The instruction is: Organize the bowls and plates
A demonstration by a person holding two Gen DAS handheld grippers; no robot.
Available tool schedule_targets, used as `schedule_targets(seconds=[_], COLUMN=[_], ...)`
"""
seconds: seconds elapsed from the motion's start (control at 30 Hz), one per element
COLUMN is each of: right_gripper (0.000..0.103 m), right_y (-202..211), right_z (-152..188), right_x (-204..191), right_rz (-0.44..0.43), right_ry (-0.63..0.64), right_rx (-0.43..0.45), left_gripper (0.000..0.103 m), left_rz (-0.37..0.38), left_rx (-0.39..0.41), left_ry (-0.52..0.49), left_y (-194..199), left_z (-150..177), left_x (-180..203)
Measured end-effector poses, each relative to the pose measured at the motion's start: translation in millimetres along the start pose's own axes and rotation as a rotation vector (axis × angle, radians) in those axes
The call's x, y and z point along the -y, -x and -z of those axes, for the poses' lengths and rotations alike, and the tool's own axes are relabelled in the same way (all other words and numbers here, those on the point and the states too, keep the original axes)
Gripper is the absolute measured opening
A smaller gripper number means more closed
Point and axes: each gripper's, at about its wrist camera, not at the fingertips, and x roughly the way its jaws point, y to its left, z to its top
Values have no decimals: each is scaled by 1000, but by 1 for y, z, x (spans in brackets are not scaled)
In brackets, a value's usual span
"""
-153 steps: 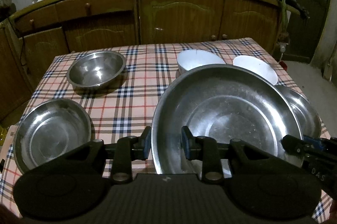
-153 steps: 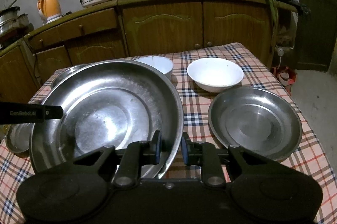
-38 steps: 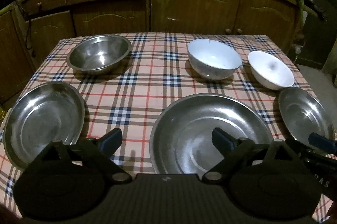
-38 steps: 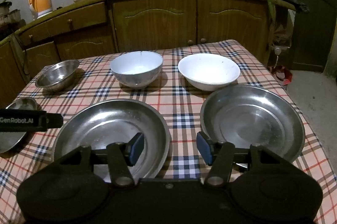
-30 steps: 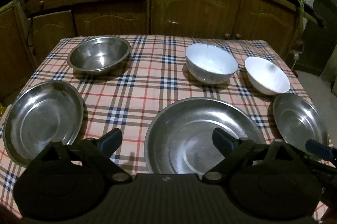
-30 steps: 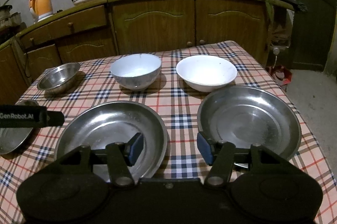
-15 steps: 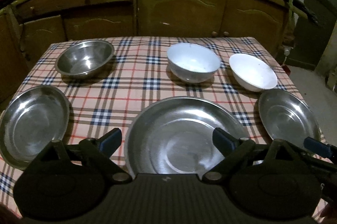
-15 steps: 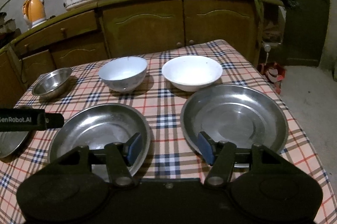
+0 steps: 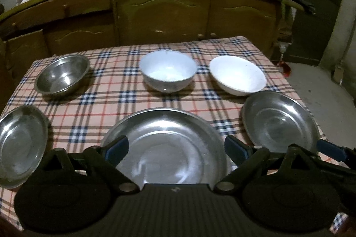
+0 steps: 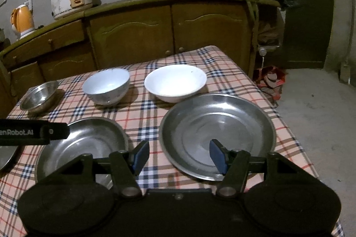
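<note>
- Six dishes sit on the plaid-clothed tabletop (image 9: 124,90), well apart from each other.
- Back row: small shiny steel bowl (image 9: 62,74) at 10 o'clock, deep pale-blue bowl (image 9: 168,73) at 12, shallow white bowl (image 9: 237,77) at 1.
- Front row: large round steel plate (image 9: 169,145) at 6, flanked by a steel plate (image 9: 21,143) at 9 and another steel plate (image 10: 217,132) at 3.
- Left claw (image 9: 175,149) spread wide over the large plate, empty.
- Right claw (image 10: 179,155) spread, empty, straddling the right plate's near rim.

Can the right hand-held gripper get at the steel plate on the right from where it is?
Probably yes. The right hand-held gripper is open, with the steel plate's near rim lying between its fingers and nothing stacked in or over it.
</note>
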Motion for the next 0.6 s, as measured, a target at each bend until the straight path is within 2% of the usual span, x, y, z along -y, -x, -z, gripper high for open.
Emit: schedule_targets(seconds=[0.17,0.27,0.33,0.6], right_gripper=[73,80,80,80], right_y=[4,4,3,-7], right_z=[-1,-1,0,1], right_x=[15,24,30,64], right_rz=[33,77,95,110], right_ry=[1,7,9,-2], right_rx=[9,10,11,-9], left_gripper=[96,96,96,96], left_rz=[21,31,34,51], left_rx=[8,15,16,-12], left_ry=[-24,-33,-36,-35], left_y=[-1,-3,-6,-26], left_z=[-2,-4,-4,-6], left_x=[18,27,32,46])
